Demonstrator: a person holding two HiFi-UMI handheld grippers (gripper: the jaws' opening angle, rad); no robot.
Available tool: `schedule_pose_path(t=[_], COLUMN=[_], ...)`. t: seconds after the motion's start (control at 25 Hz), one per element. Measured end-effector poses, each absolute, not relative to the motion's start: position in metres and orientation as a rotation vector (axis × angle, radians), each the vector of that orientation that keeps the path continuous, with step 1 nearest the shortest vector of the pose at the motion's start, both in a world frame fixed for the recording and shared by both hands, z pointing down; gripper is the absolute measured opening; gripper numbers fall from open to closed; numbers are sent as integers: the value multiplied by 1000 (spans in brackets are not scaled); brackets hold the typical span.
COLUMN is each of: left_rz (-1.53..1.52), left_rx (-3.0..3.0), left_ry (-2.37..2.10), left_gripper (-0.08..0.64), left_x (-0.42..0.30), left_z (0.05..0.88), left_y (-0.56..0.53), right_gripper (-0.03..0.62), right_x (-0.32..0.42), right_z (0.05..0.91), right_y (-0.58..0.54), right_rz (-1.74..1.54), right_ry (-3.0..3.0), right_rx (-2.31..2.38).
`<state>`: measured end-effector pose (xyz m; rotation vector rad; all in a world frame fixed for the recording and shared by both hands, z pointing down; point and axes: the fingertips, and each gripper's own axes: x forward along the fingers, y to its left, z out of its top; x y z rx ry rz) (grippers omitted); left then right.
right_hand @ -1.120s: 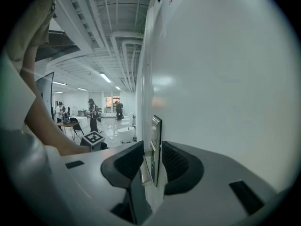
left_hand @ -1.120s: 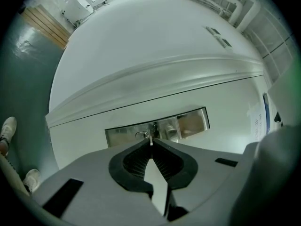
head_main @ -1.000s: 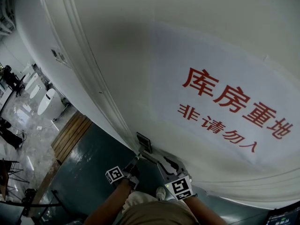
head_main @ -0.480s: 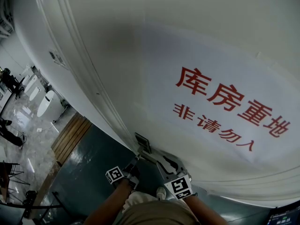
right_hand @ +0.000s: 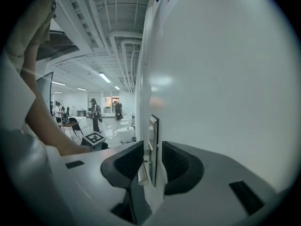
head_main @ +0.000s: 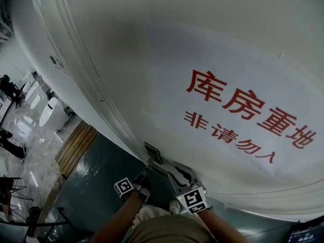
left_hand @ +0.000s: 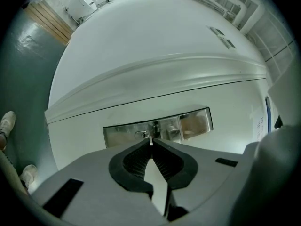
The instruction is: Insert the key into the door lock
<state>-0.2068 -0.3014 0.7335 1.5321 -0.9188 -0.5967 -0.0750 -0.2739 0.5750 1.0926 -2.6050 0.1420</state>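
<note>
Low in the centre of the left gripper view, the thin silver metal key (left_hand: 150, 140) pokes out tip-first from the left gripper (left_hand: 150, 144), whose black ribbed jaws are pressed together on its blade. Its tip sits just to the right of the small oval keyhole (left_hand: 140, 135) in the brushed steel rectangular lock plate (left_hand: 190, 122). It is close to the metal but, as far as I can judge, not yet in the slot.

The step in hand is the final lining-up. Doing it well calls for a small shift of the tip toward frame left until it covers the slot, with the blade's flat turned to match the slot before any push. Pressure should come only once the tip has found the opening, since so thin a blade would likely twist or slip between the pads if driven against plain steel.

At the bottom centre of the right gripper view, the right gripper (right_hand: 152, 150) has its jaws apart, straddling the silver lever handle (right_hand: 142, 173) and the plate seen edge-on. Whether a pad bears on the lever I cannot tell. Placed there, it could steady the large white door (right_hand: 225, 79) against the push. At the lower left of the head view lies dark green floor (head_main: 96, 186).
</note>
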Motion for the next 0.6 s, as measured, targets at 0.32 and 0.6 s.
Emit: schedule_pose_path(t=[0.32, 0.6], left_rz=[-599, -600], left_rx=[1529, 1519], left_ry=[-907, -915], left_gripper=[31, 31], left_x=[-199, -198], left_z=[734, 738], left_y=[-303, -306], right_gripper=[123, 123], right_x=[-76, -70], right_z=[575, 576], right_y=[-276, -277], right_rz=[150, 153], right_ry=[-2610, -2606], right_rx=[1093, 1101])
